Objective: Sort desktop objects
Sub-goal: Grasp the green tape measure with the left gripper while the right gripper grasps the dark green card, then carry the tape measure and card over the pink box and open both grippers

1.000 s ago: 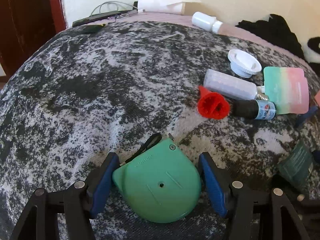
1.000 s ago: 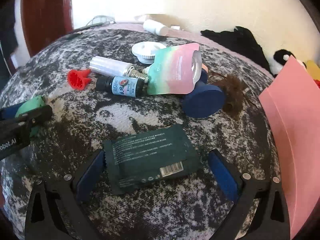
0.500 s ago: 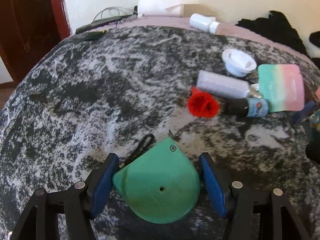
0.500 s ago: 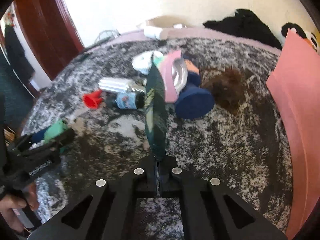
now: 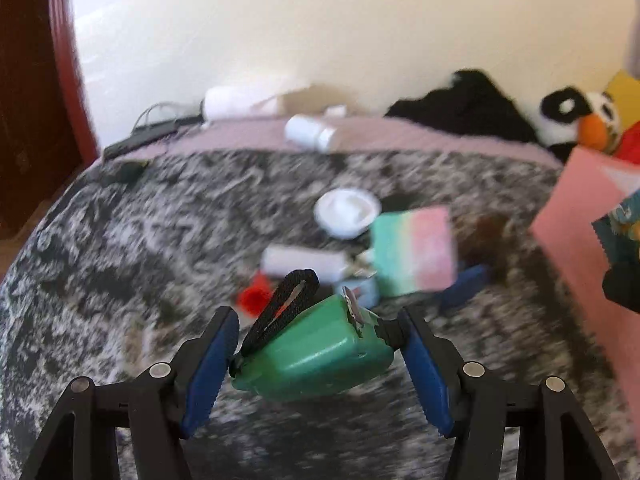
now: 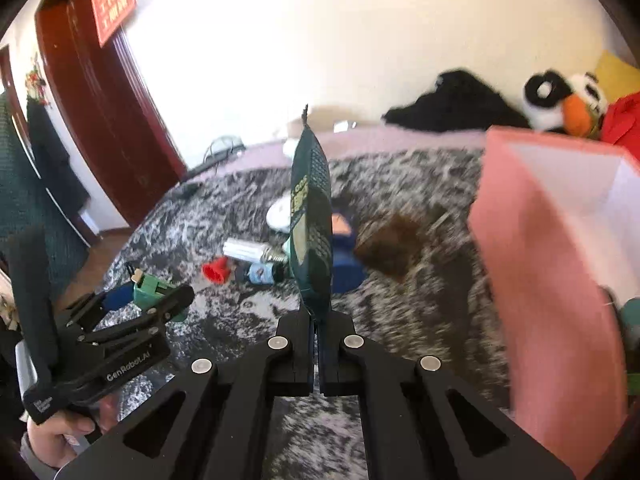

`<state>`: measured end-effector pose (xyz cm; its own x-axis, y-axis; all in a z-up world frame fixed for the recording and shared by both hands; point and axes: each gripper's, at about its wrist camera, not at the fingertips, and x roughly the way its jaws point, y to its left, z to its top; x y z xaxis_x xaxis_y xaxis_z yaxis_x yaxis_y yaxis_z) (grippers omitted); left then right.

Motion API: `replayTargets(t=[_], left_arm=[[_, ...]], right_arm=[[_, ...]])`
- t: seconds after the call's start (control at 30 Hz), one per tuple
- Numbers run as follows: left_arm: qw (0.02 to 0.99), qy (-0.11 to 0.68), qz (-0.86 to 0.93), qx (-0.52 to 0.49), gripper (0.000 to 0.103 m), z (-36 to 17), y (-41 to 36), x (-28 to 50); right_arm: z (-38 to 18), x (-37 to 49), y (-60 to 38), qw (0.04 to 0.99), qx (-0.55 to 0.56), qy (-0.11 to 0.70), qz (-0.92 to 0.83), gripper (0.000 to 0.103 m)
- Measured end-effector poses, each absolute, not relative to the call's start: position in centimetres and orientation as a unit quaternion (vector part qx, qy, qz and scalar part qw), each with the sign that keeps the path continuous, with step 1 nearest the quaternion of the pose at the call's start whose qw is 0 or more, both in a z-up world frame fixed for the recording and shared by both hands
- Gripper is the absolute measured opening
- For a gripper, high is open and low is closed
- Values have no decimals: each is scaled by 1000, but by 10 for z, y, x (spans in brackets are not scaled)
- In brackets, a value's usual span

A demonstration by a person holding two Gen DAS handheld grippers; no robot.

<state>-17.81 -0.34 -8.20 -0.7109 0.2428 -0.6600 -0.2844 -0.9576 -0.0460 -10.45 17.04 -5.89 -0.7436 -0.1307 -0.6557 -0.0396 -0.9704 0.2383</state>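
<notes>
Packet of dark green foil with yellow print (image 6: 311, 216) is standing on edge between the closed fingers of my right gripper (image 6: 316, 320), which is pinching its lower end and holding it up above the mottled black-and-white blanket (image 6: 224, 216). I am clamping a green plastic tape measure with a black wrist strap (image 5: 316, 350) in my left gripper (image 5: 316, 364), both blue pads pressing its sides, and it is hanging tilted, clear of the blanket. Just to the right of the packet, an open pink cardboard box with a white inside (image 6: 560, 240) is sitting on the blanket. Beyond my grippers the rest of the pile is lying close together: a small red funnel-shaped cap (image 6: 216, 271), a dark dropper bottle with a blue label (image 6: 262, 273), a white spiral light bulb with a screw base (image 6: 248, 251), a white round lid (image 5: 346, 211), a flat pouch shading from mint green to pink (image 5: 414, 252), a dark blue round object (image 6: 346, 271) and a brown fuzzy clump (image 6: 390, 242). At the far edge, by the cream wall, a black cloth (image 6: 460, 104) and a black-and-white plush bird with an orange beak (image 6: 568, 100) are resting.
</notes>
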Motion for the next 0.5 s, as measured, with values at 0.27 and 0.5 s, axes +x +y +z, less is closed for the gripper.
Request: replayTargets(t=[0.27,0.5], left_arm=[[186,14,928,-324,69,-51,40,-162],[240,29,919,-310,69,-37,109,-143]], right_arm=[[-16,-53,211,-11,317,-107,-942,0],[3,-17,253,-52,303,-112,-945,0]])
